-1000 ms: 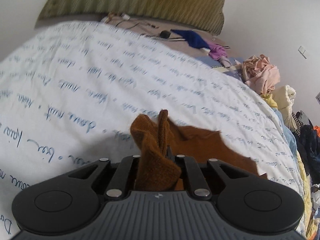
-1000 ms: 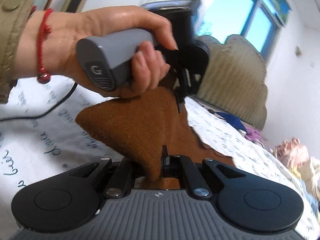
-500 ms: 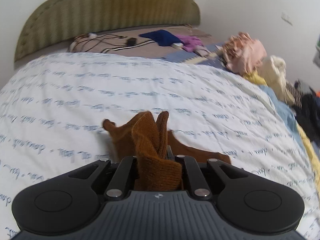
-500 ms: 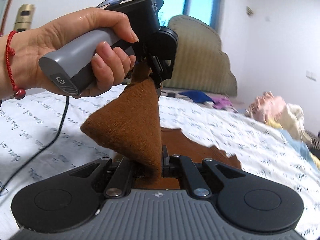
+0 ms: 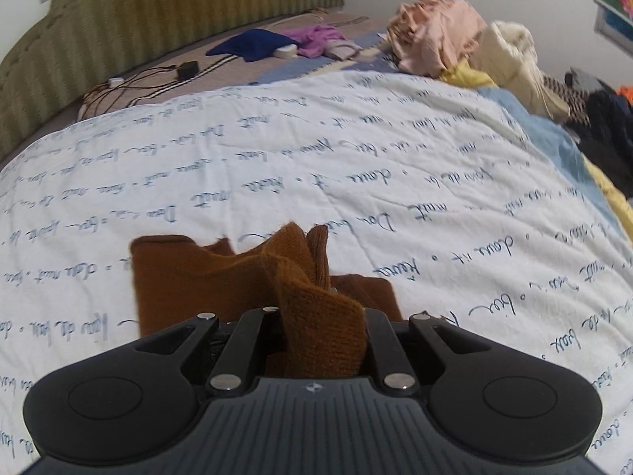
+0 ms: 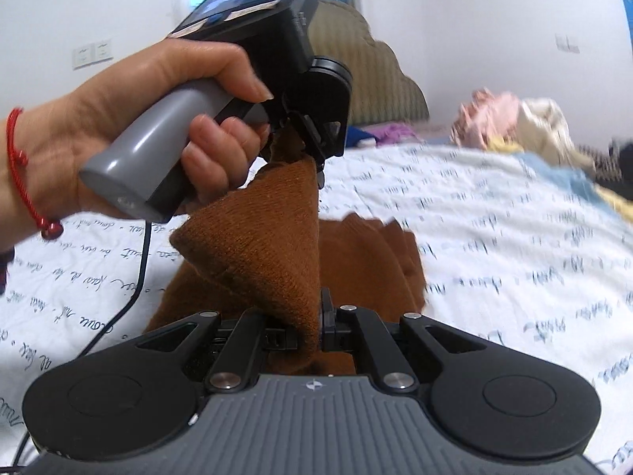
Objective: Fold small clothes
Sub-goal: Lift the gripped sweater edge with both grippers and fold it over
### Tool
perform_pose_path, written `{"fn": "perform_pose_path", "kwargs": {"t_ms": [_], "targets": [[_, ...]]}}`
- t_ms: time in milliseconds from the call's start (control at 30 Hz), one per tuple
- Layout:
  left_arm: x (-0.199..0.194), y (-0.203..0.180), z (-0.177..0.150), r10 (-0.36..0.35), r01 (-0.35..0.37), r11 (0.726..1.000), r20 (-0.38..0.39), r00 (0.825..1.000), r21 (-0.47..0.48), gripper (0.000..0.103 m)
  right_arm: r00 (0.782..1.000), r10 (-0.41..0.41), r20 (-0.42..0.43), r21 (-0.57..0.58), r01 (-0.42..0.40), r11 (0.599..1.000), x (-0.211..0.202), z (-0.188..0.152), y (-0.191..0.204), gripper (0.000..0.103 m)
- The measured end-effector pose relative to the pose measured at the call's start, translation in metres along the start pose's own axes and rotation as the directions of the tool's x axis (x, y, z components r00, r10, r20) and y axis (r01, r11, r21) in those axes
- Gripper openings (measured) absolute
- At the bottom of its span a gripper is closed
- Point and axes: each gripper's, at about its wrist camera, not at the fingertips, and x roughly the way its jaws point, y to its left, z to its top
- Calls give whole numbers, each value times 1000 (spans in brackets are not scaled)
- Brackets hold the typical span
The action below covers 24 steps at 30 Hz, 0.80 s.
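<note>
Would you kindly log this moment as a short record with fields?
Garment: brown knit garment, partly lying on the bed
Left gripper: shut on one bunched edge
Right gripper: shut on another edge
Surface: white quilt printed with blue script
Background: pink clothes pile, green headboard

Left gripper clamped on a bunched fold of rust-brown knitted garment.

The rest of the garment is spread flat on a white quilt printed with blue handwriting, reaching left of the jaws. Beyond the quilt, a ribbed olive-green headboard, a dark blue cloth, a purple cloth and black cables are seen. A crumpled pink garment and a cream one are piled at the right.
</note>
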Motion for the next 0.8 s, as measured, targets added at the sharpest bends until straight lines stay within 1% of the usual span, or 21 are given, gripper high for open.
{"fn": "perform_pose_path", "kwargs": {"t_ms": [100,200,267,300,333,367,400,433,467,533,567,633,700,800], "targets": [[11,-12,-2,3,-3,1000,-13,1000,27,12,999,26,-33,66,-24,998,7,-3,-11,8],[21,-18,-4,-6,7,999,-18,1000,43,14,997,45,-56,105,-39,994,12,-8,-17,8],[25,-18,-6,-19,20,999,-19,1000,38,20,996,56,-66,121,-48,991,15,-10,-18,8],[25,-16,-5,-30,31,999,-17,999,34,31,996,62,-69,132,-52,990,16,-11,-19,9],[25,-15,-5,-42,43,999,-14,999,27,48,995,67,-73,143,-56,988,18,-12,-22,9],[24,-13,-4,-48,48,999,-3,999,18,60,994,72,-79,156,-59,986,20,-13,-24,11],[21,-11,-3,-46,46,999,18,999,8,79,993,76,-86,167,-61,984,22,-14,-25,11],[15,-8,-3,-39,39,999,56,998,-3,84,993,81,-91,181,-63,981,23,-15,-27,11],[9,-5,-2,-30,31,999,94,995,-11,84,991,88,-97,193,-68,979,24,-15,-30,12],[-3,4,0,-3,6,1000,142,990,-26,84,990,97,-102,211,-74,975,26,-16,-32,12],[-9,10,1,11,-5,999,153,988,-35,84,990,100,-104,216,-76,973,26,-16,-33,15],[-24,26,-7,27,-19,999,175,984,-48,84,988,109,-108,224,-82,971,28,-15,-34,16],[-38,40,-22,43,-36,999,189,981,-40,84,986,125,-109,243,-96,965,28,-15,-38,23],[-61,60,-61,43,-41,999,203,978,-13,84,977,182,-114,306,-140,942,26,-12,-50,29]]}}
